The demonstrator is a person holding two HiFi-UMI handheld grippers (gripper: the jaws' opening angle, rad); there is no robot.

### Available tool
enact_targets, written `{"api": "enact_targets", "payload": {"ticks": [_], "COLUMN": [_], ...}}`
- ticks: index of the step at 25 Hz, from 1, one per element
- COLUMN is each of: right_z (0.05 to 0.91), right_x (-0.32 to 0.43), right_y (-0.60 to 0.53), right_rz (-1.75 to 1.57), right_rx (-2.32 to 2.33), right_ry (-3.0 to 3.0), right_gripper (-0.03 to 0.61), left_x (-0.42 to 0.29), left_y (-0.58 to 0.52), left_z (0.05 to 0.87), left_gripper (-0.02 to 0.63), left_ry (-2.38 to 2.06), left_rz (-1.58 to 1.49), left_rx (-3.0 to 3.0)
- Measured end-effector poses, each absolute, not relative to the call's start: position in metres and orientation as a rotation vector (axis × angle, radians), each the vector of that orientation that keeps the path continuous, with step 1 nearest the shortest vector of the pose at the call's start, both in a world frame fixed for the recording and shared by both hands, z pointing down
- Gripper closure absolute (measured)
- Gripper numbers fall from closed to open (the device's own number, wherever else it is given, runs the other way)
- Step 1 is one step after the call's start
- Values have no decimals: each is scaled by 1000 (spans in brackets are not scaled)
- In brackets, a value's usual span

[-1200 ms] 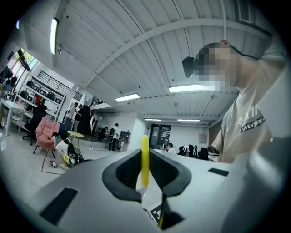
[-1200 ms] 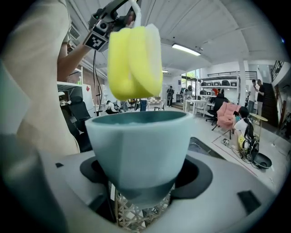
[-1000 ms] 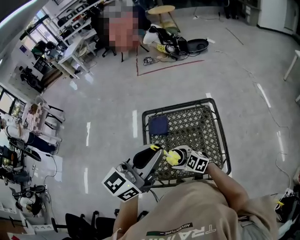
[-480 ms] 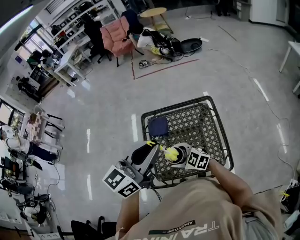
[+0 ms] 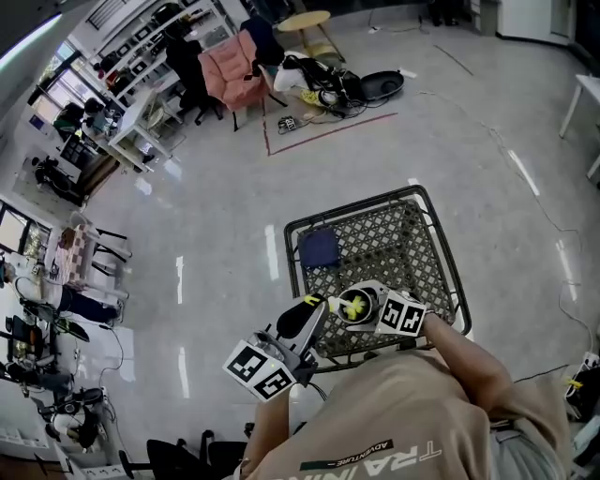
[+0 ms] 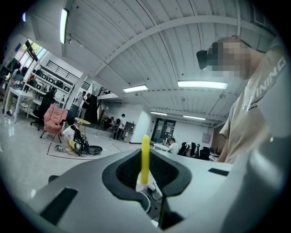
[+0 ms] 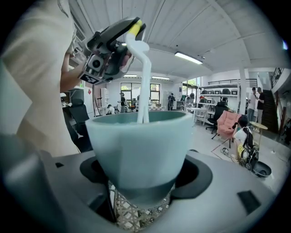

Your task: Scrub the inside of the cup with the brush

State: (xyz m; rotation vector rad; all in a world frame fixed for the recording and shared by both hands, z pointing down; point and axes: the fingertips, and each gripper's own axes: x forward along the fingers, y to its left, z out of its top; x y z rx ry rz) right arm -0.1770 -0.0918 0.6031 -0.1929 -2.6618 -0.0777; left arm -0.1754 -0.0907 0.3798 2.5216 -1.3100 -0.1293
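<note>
My left gripper [image 5: 316, 305] is clamping the brush [image 6: 145, 157] inside the cup [image 7: 138, 145], which my right gripper [image 5: 366, 303] is gripping.

This is a big lab or workroom. It has a wide shiny floor [image 5: 450, 141], shelves [image 5: 131, 28] full of gear, white desks [image 5: 141, 114], a pink chair [image 5: 236, 62], a heap of cables [image 5: 323, 86] and long roof lights [image 6: 202, 84].
</note>
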Motion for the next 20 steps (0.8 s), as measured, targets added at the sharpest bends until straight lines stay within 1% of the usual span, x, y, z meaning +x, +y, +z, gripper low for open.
{"api": "enact_targets", "payload": {"ticks": [7, 14, 20], "right_z": [598, 614, 620], "right_x": [-180, -170, -165], "right_y": [-90, -84, -75], "right_rz": [-39, -68, -70], "right_rx": [-201, -212, -218], "right_ry": [-2670, -2607, -2602], "right_gripper": [192, 192, 192], "left_x": [-177, -169, -158], "left_y": [-90, -86, -84], "left_z": [379, 352, 363], "left_gripper": [555, 555, 555], "left_ry": [-1371, -1346, -1322], "left_rz": [-151, -191, -154], "left_rx": [2534, 2596, 2591]}}
